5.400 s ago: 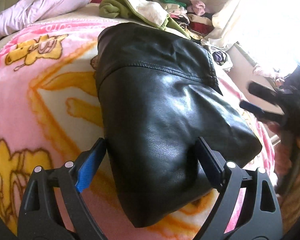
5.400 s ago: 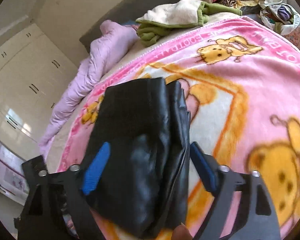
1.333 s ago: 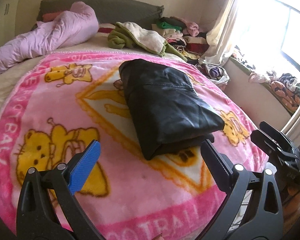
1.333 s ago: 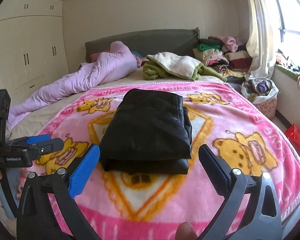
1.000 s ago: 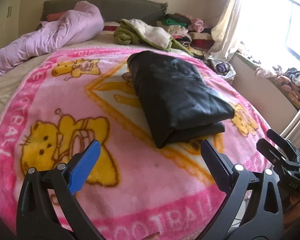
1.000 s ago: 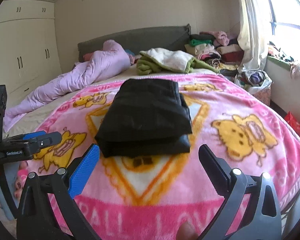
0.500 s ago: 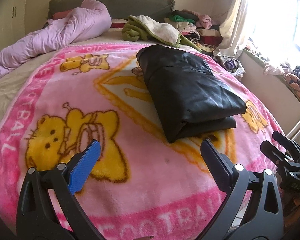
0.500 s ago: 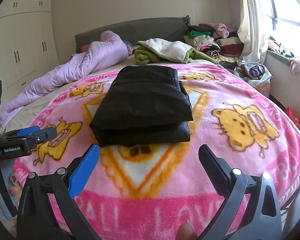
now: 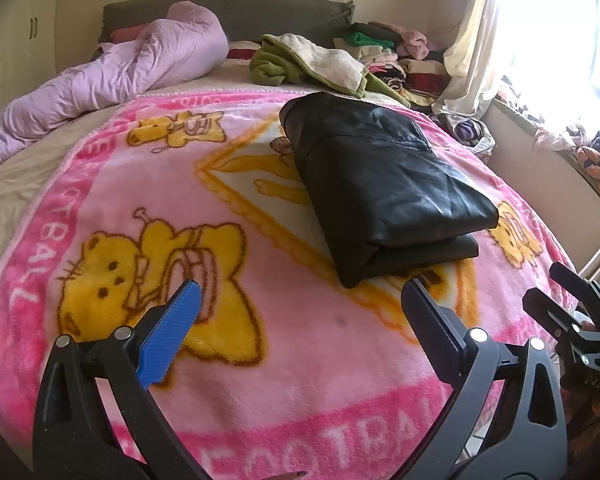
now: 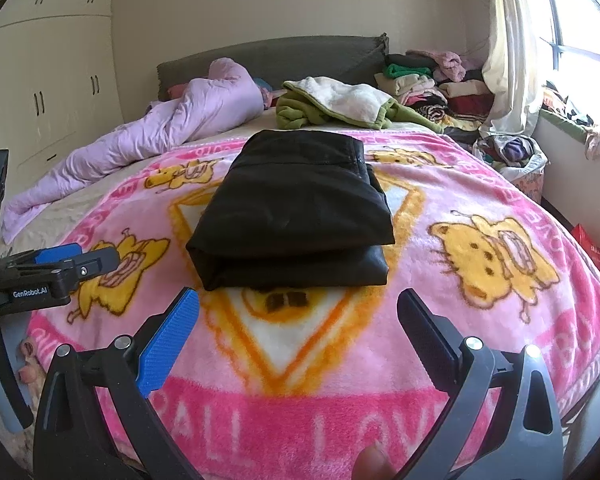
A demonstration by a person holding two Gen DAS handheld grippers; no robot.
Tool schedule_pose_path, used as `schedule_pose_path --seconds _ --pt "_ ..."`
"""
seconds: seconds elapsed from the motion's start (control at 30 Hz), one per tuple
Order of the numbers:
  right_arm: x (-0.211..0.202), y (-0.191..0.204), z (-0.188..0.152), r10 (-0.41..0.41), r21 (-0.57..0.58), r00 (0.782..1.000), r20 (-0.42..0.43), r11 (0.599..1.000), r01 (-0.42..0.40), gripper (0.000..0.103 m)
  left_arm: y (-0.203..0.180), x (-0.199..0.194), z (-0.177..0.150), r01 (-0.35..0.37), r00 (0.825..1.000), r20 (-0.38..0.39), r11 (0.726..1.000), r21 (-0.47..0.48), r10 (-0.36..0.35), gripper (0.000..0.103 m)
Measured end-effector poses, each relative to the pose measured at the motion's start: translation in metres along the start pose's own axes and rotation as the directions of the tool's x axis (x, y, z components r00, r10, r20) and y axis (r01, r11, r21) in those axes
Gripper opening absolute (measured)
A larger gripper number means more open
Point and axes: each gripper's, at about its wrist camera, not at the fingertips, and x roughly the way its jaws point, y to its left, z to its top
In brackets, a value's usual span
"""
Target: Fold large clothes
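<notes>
Both tongs hang open and empty above the near edge of a bed: the left tongs and the right tongs each spread their jaws wide, gripping nothing. A pink cartoon blanket covers most of the mattress, printed with yellow cats and an orange-edged diamond. A crumpled lilac duvet lies along the far left side against the dark headboard. At the blanket's centre sits the black leather garment, folded into a compact two-layer rectangle, its doubled edge facing the tongs and well apart from both. Behind it lies a green and cream fleece, and beyond that a pile of folded clothes beside the curtain at the bright window.
</notes>
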Motion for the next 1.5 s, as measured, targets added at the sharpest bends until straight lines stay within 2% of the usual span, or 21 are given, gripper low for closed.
schedule_pose_path --seconds 1.5 --pt "-0.0009 -0.0022 -0.0022 -0.004 0.004 1.000 -0.004 1.000 0.004 0.099 0.0028 -0.0058 0.0022 -0.031 0.999 0.012 1.000 -0.003 0.031 0.094"
